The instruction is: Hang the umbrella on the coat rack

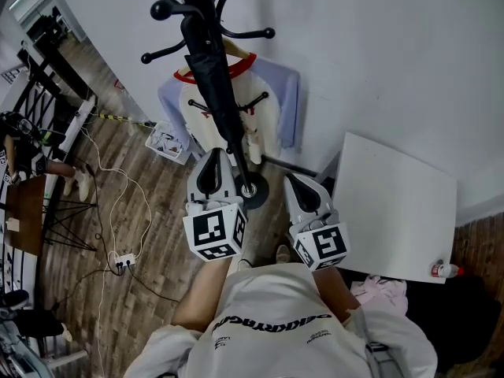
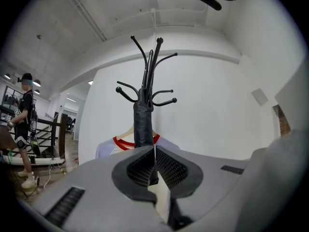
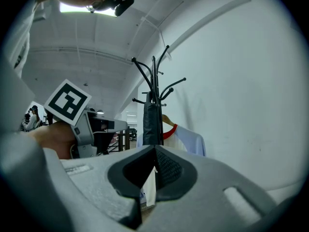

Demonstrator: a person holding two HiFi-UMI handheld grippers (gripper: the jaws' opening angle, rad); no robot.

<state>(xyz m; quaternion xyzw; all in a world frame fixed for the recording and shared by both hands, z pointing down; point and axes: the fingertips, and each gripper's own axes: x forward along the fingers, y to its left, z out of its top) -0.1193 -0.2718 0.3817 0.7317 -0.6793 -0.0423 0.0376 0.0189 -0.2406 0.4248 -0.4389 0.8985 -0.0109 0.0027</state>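
A black folded umbrella (image 1: 220, 93) hangs upright along the pole of the black coat rack (image 1: 197, 2), its tip down near the round base (image 1: 254, 191). My left gripper (image 1: 211, 158) is level just in front of the umbrella's lower end, shut, with nothing between its jaws. In the left gripper view the umbrella (image 2: 143, 127) rises behind the closed tips of the left gripper (image 2: 154, 151). My right gripper (image 1: 296, 181) sits to the right of the rack base, also shut and empty. The right gripper view shows the umbrella (image 3: 150, 124) on the rack (image 3: 154, 81) ahead.
A white and lilac T-shirt (image 1: 272, 105) hangs on a hanger on the rack against the white wall. A white tabletop (image 1: 394, 211) lies at the right with a small bottle (image 1: 445, 270). Cables and a power strip (image 1: 122, 262) cross the wooden floor. A person (image 2: 24, 124) stands far left.
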